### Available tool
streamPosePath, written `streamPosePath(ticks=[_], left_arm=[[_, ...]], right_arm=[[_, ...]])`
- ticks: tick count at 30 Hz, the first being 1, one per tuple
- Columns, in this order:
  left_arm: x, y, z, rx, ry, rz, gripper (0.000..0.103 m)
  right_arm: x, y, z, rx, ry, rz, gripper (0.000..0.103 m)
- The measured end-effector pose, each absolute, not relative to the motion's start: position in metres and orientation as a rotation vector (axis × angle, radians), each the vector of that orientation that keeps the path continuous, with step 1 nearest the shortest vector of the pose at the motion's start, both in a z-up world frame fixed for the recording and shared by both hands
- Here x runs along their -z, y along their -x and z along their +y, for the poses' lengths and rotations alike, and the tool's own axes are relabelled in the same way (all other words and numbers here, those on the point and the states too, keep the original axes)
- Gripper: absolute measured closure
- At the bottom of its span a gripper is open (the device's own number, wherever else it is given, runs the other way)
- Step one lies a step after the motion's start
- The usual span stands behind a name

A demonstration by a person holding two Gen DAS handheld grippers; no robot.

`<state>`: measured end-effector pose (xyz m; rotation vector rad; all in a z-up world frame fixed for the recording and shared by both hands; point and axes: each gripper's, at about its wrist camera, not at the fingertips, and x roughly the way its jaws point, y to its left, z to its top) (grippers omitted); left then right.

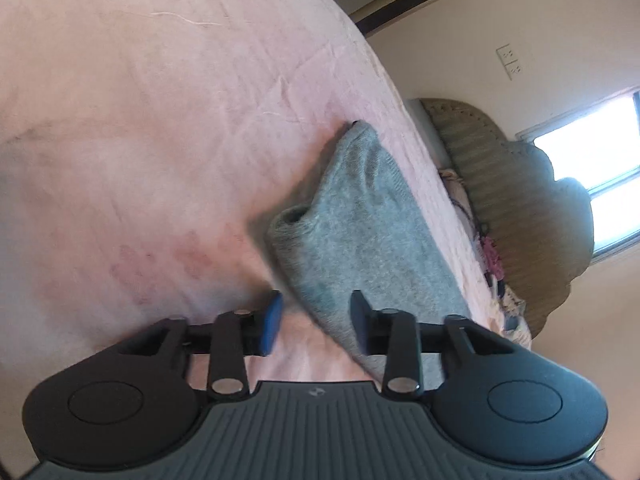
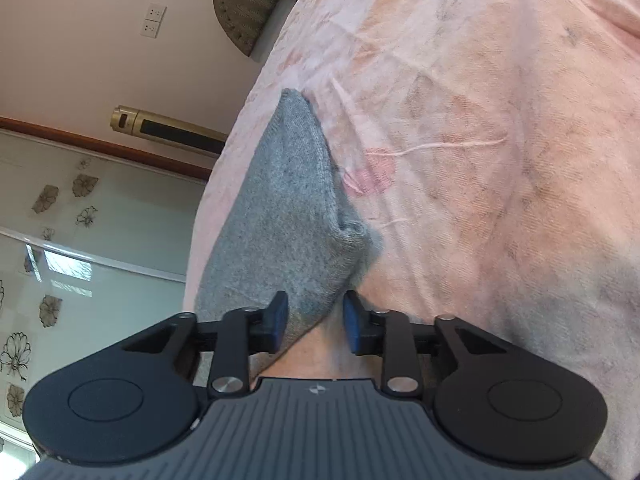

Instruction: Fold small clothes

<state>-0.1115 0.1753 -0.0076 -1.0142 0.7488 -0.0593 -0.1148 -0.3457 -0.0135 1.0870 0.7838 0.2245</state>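
Pink bedsheet (image 1: 160,120), wicker headboard (image 1: 500,184), wall sockets (image 1: 510,62).

Garment (image 1: 360,240): grey knit. Bedsheet (image 1: 160,120): pale pink, faintly flowered. Gripper pads (image 2: 354,320): blue. Headboard (image 1: 500,184): olive, ribbed. Wardrobe door (image 2: 100,240): flower-patterned.

Left gripper (image 1: 316,322), jaws apart, hovers over a folded grey garment (image 1: 360,236) on a pink bedsheet (image 1: 140,120).

grey garment (image 1: 360,236) x1 — pink bedsheet (image 1: 160,120) x1 — wall sockets (image 1: 510,62) x2 — hand-held grippers x2
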Motion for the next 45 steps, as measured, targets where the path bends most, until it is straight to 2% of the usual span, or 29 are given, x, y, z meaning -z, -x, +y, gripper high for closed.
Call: streamPosePath(ticks=[2, 3, 5, 7, 8, 9, 10, 11, 12, 13, 20, 25, 28, 29, 30, 31, 32, 33, 35, 41, 43, 44, 45], left_arm=[[0.005, 0.103, 0.168, 0.090, 1.041, 0.699, 0.013], [0.002, 0.095, 0.161, 0.078, 1.018, 0.691, 0.010], [0.000, 0.082, 0.149, 0.058, 0.968, 0.666, 0.010], [-0.001, 0.074, 0.139, 0.034, 0.918, 0.630, 0.011], [-0.001, 0.070, 0.137, 0.030, 0.901, 0.623, 0.016], [0.000, 0.065, 0.135, 0.026, 0.886, 0.638, 0.045], [0.002, 0.059, 0.134, 0.035, 0.884, 0.679, 0.066], [0.008, 0.054, 0.135, 0.044, 0.889, 0.728, 0.096], [0.011, 0.052, 0.134, 0.039, 0.880, 0.746, 0.096], [0.009, 0.053, 0.133, 0.042, 0.862, 0.734, 0.096], [-0.041, 0.085, 0.146, 0.191, 0.708, 0.612, 0.099], [-0.007, 0.093, 0.157, 0.145, 0.625, 0.777, 0.098], [-0.011, 0.109, 0.162, 0.142, 0.627, 0.745, 0.093], [-0.018, 0.114, 0.166, 0.140, 0.621, 0.725, 0.090], [-0.023, 0.119, 0.171, 0.138, 0.621, 0.699, 0.083], [-0.029, 0.123, 0.177, 0.126, 0.615, 0.674, 0.077], [-0.033, 0.125, 0.181, 0.107, 0.602, 0.657, 0.055], [-0.037, 0.126, 0.185, 0.081, 0.588, 0.638, 0.036], [-0.044, 0.123, 0.189, 0.042, 0.566, 0.604, 0.036], [-0.038, 0.097, 0.167, 0.084, 0.470, 0.666, 0.037], [-0.028, 0.090, 0.156, 0.081, 0.425, 0.705, 0.055], [-0.023, 0.086, 0.153, 0.080, 0.411, 0.734, 0.074], [-0.021, 0.085, 0.151, 0.064, 0.394, 0.744, 0.076]], right_arm=[[0.010, 0.107, -0.338, -0.233, -1.068, 0.764, 0.043], [0.008, 0.101, -0.334, -0.232, -1.061, 0.747, 0.036], [0.006, 0.089, -0.326, -0.231, -1.056, 0.720, 0.029], [0.007, 0.075, -0.319, -0.229, -1.060, 0.699, 0.029], [0.008, 0.069, -0.316, -0.228, -1.065, 0.687, 0.030], [0.010, 0.063, -0.314, -0.228, -1.064, 0.682, 0.037], [0.012, 0.057, -0.312, -0.229, -1.063, 0.690, 0.042], [0.016, 0.053, -0.310, -0.232, -1.070, 0.705, 0.057], [0.021, 0.049, -0.310, -0.239, -1.076, 0.723, 0.079], [0.027, 0.047, -0.309, -0.239, -1.082, 0.746, 0.088], [0.009, 0.069, -0.312, -0.295, -1.050, 0.704, 0.092], [0.013, 0.095, -0.317, -0.294, -1.041, 0.756, 0.092], [0.023, 0.099, -0.319, -0.256, -1.073, 0.837, 0.089], [0.018, 0.102, -0.321, -0.257, -1.068, 0.831, 0.081], [0.009, 0.106, -0.324, -0.251, -1.044, 0.810, 0.063], [-0.002, 0.111, -0.328, -0.236, -1.015, 0.774, 0.053], [-0.014, 0.114, -0.332, -0.216, -0.984, 0.737, 0.033], [-0.026, 0.117, -0.337, -0.193, -0.940, 0.695, 0.028], [-0.044, 0.114, -0.346, -0.162, -0.872, 0.657, 0.029], [-0.059, 0.084, -0.335, -0.178, -0.736, 0.681, 0.029], [-0.056, 0.073, -0.324, -0.185, -0.690, 0.724, 0.029], [-0.053, 0.069, -0.320, -0.179, -0.660, 0.745, 0.029], [-0.047, 0.067, -0.317, -0.164, -0.631, 0.764, 0.030]])
